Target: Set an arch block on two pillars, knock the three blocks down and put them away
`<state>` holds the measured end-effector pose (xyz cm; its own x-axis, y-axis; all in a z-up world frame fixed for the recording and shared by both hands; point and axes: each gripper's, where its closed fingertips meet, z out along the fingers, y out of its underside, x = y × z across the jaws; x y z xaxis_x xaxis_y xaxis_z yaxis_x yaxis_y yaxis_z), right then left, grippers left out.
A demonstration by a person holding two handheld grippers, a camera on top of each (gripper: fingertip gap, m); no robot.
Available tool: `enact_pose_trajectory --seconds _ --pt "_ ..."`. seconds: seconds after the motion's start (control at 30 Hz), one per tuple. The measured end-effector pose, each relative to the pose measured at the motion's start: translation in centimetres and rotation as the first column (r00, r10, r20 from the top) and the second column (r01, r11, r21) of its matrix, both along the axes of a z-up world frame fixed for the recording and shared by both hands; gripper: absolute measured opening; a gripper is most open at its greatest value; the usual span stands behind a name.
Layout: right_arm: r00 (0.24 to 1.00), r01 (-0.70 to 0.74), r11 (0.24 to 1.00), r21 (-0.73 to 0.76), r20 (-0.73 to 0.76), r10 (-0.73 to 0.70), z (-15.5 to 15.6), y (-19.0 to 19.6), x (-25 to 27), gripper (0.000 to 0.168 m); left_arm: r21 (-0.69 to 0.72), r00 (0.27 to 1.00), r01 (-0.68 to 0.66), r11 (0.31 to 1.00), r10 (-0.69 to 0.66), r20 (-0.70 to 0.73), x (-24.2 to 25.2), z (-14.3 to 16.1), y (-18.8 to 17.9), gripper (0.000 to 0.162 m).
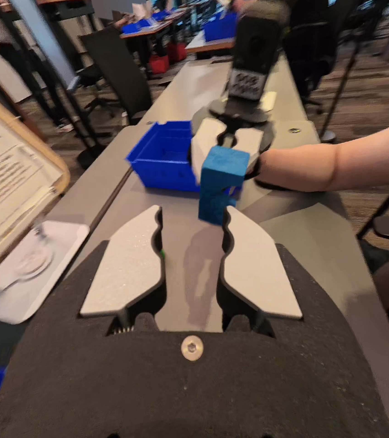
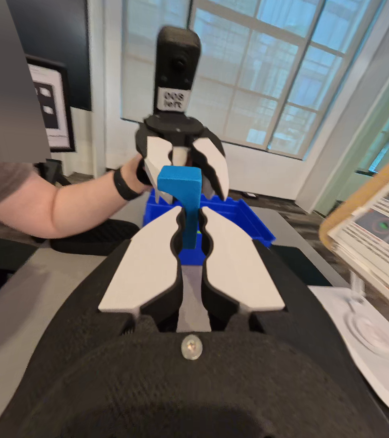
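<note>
One arch block [image 2: 190,208], blue, is clamped by its leg between the fingers of your right gripper [image 2: 190,214], held above the grey surface [image 1: 181,241] near the blue bin [image 1: 165,163]. Your left gripper [image 1: 192,214] stands with fingers spread, holding nothing.

An office-like workroom or lab. Long grey tables [image 1: 108,170] run toward twelve o'clock, with black office chairs [image 1: 115,68], blue bins [image 1: 219,26] on farther desks, large paned windows [image 2: 271,71], and a document stand [image 2: 366,213] at three o'clock.
</note>
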<state>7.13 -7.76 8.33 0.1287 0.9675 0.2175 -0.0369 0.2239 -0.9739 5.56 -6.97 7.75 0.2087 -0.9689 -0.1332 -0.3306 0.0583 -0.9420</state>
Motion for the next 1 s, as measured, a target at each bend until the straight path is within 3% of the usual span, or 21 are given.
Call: enact_pose_trajectory --seconds 0.1,0.2,0.3,0.37,0.4,0.43,0.5,0.6,0.7,1.0 --pt "0.941 0.299 0.943 0.143 0.117 -0.316 -0.4 3.7 1.9 0.011 0.063 0.987 -0.159 0.985 0.161 -0.021 -3.8 1.0 2.0 0.043" --pt "0.754 0.498 0.744 0.445 0.202 -0.625 -2.0 6.6 3.3 0.011 0.079 0.967 -0.252 0.965 0.254 -0.012 -7.1 2.1 2.5 0.038" --pt "0.531 0.497 0.556 0.666 0.273 -0.802 -6.4 8.1 2.6 0.011 0.072 0.949 -0.315 0.946 0.313 0.03 -9.4 3.5 2.6 0.034" --pt "0.354 0.392 0.381 0.837 0.245 -0.903 -9.2 9.0 2.2 0.011 0.044 0.947 -0.315 0.948 0.31 0.086 -10.2 4.5 2.3 0.031" --pt "0.286 0.322 0.29 0.901 0.199 -0.937 -10.1 9.3 2.0 0.011 0.028 0.947 -0.306 0.952 0.301 0.112 -10.4 4.9 2.1 0.028" --pt "0.253 0.259 0.25 0.933 0.185 -0.95 -11.3 9.5 1.5 0.012 0.015 0.946 -0.3 0.954 0.296 0.133 -10.7 5.2 1.9 0.027" --pt "0.207 0.227 0.264 0.938 0.218 -0.954 -13.5 10.1 1.1 0.012 0.002 0.944 -0.294 0.956 0.291 0.155 -11.3 5.6 1.6 0.025" --pt "0.142 0.243 0.217 0.945 0.186 -0.972 -13.7 11.1 1.5 0.012 0.008 0.946 -0.293 0.956 0.289 0.15 -12.1 5.8 1.1 0.024" --pt "0.112 0.283 0.219 0.934 0.194 -0.974 -13.4 11.7 1.4 0.012 0.022 0.944 -0.293 0.956 0.285 0.168 -12.8 6.3 0.7 0.023" --pt "0.066 0.22 0.191 0.957 0.181 -0.981 -14.3 12.6 0.9 0.012 0.035 0.954 -0.262 0.965 0.253 0.162 -13.5 6.4 -0.5 0.02"
